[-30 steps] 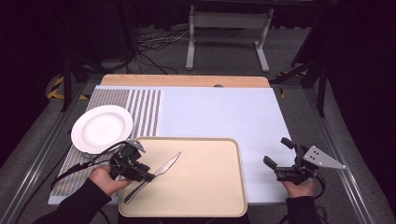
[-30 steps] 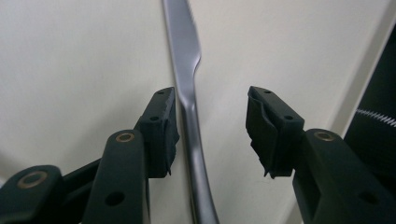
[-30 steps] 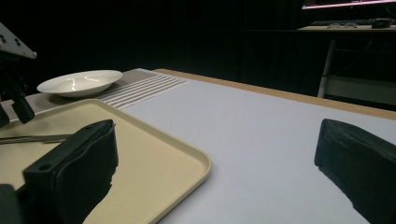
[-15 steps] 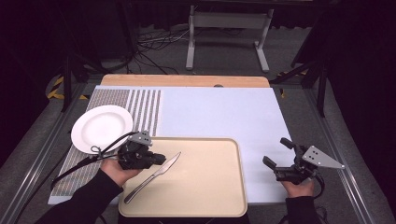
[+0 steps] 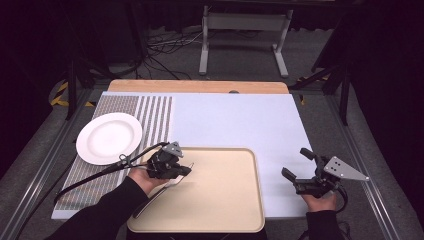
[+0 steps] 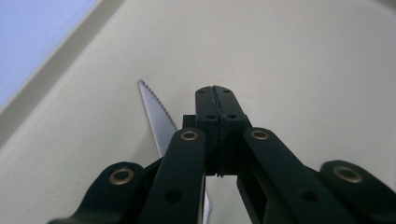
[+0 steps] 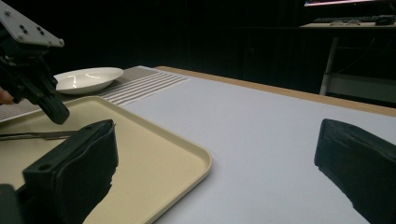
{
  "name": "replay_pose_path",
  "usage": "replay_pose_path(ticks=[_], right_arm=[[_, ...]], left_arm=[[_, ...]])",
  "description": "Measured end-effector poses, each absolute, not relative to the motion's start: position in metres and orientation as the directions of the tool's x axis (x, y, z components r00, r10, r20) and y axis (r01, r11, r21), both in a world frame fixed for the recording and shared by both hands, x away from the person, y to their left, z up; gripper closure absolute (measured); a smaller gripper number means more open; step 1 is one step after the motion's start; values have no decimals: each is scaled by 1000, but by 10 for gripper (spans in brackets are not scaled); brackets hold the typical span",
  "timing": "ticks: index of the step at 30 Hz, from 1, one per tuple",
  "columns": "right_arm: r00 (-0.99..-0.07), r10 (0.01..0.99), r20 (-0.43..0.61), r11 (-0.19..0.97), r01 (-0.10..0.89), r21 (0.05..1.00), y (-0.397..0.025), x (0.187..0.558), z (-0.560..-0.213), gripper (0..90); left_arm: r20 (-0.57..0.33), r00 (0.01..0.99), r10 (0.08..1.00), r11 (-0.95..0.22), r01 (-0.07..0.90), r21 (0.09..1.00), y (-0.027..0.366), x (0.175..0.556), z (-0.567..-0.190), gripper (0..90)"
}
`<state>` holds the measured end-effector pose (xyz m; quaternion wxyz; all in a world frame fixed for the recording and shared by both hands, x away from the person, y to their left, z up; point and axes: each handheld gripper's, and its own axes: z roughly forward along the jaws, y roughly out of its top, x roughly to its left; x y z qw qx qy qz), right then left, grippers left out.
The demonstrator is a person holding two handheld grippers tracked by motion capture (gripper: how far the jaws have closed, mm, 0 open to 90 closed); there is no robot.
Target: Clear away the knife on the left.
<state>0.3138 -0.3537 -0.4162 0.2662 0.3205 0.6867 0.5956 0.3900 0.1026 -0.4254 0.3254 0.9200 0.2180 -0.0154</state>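
1. The knife lies flat on the beige tray, in the tray's left part. In the high view its long axis runs diagonally: handle toward the near left corner, serrated tip toward the far right.
2. The left gripper hangs directly over the blade half of the knife. In the left gripper view its fingers are pressed together with no gap, and the serrated blade runs beside and beneath them, to their left, not between them. The fingers are clenched on nothing.
3. The key relation: the blade lies just left of the closed fingertips and roughly parallel to the fingers' own line. As a judgement, any grasp calls for the fingers to part first and then shift sideways to straddle the blade or the handle.
4. The right gripper rests over the bare worktop to the right of the tray, well apart from the knife. Its fingers are spread wide and hold nothing.
5. The left hand is much the nearer to the knife.
6. A white plate sits on the striped mat beyond the tray's left corner, apart from both grippers.
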Motion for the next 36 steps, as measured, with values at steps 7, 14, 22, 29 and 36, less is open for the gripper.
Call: replay_pose_path(ticks=[7, 14, 22, 29, 36], right_arm=[[-652, 758, 16, 87, 125, 988, -354, 314, -417, 2], [-653, 758, 18, 89, 130, 987, -354, 314, -417, 2], [-655, 756, 18, 90, 130, 987, -353, 314, -417, 2], [-655, 755, 18, 89, 130, 988, -354, 314, -417, 1], [-655, 755, 17, 90, 130, 987, -354, 314, -417, 2]], left_arm=[[-155, 909, 386, -736, 405, 542, 97, 393, -437, 900], [-136, 914, 382, -760, 394, 517, 97, 393, -439, 900], [-125, 918, 376, -769, 385, 510, 100, 396, -438, 900], [-68, 919, 389, -791, 371, 487, 106, 398, -436, 900], [-37, 920, 390, -806, 361, 469, 112, 399, -434, 900]])
